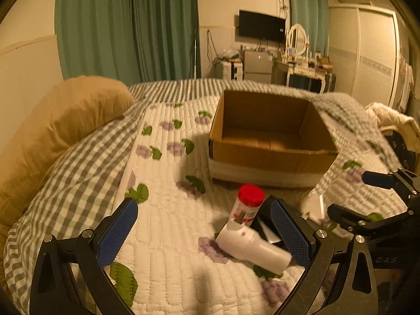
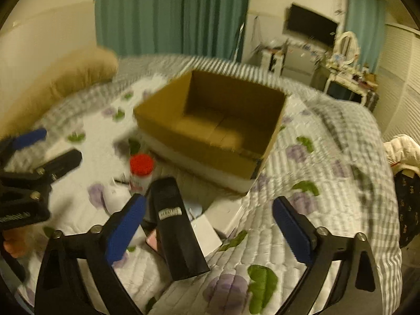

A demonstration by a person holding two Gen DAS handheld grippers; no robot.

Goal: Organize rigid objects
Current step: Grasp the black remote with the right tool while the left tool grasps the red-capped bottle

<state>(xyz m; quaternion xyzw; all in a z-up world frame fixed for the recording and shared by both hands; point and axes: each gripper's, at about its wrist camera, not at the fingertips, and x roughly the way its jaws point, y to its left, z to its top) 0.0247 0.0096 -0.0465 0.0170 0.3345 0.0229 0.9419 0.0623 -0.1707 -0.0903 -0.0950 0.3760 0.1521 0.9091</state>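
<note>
An open, empty cardboard box sits on the quilted bed. In front of it lie a white bottle on its side, a red-capped jar standing upright, and a black oblong case over white cards. My left gripper is open above the quilt, its right finger beside the white bottle. My right gripper is open, with the black case between its fingers, close to the left finger. Each gripper also shows at the other view's edge.
A tan pillow lies at the bed's left. A white garment and a dark bag sit at the right edge. Green curtains, a wall TV, a dresser and a wardrobe stand beyond the bed.
</note>
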